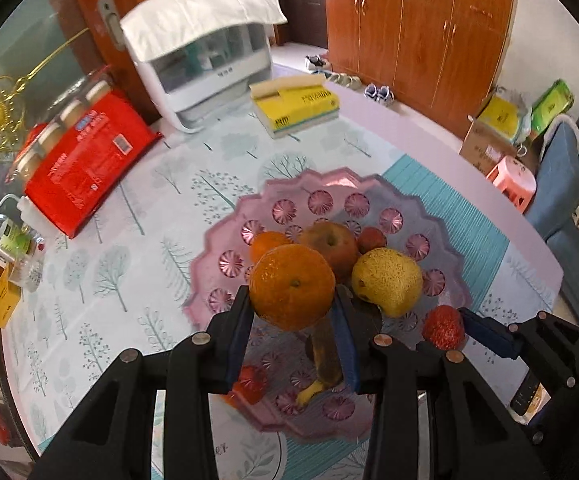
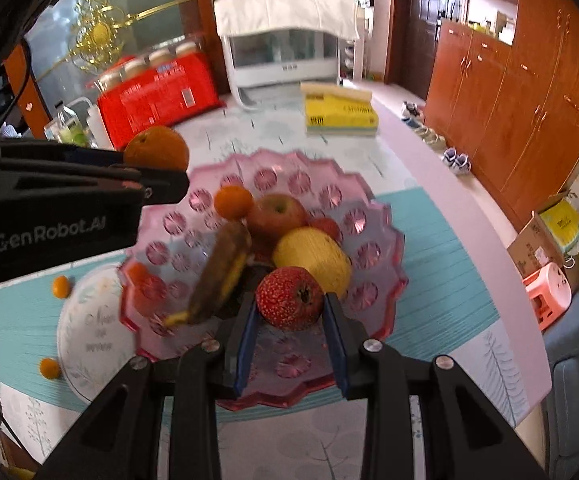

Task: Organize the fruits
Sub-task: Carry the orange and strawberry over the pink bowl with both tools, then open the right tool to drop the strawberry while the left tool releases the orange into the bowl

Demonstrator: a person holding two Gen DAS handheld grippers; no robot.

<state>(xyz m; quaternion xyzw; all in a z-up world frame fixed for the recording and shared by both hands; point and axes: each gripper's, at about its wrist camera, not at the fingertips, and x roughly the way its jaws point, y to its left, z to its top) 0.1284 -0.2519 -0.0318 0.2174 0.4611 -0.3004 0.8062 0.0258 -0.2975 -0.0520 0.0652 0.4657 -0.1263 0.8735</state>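
Note:
My left gripper (image 1: 292, 300) is shut on a large orange (image 1: 292, 286) and holds it above the pink glass fruit bowl (image 1: 249, 208). My right gripper (image 2: 291, 306) is shut on a red bumpy fruit (image 2: 289, 298) over the bowl (image 2: 373, 280); it also shows in the left wrist view (image 1: 443, 326). In the bowl lie an apple (image 2: 276, 212), a yellow pear (image 2: 313, 260), a small orange (image 2: 233, 201), a small red fruit (image 2: 326, 226) and a browned banana (image 2: 219, 280). The left gripper with its orange (image 2: 156, 148) shows at left in the right wrist view.
A white plate (image 2: 89, 336) sits left of the bowl, with two small oranges (image 2: 60, 286) on the mat beside it. At the back stand a red package (image 2: 157, 96), a white appliance (image 2: 285, 60) and a yellow book (image 2: 339, 114). The table edge runs along the right.

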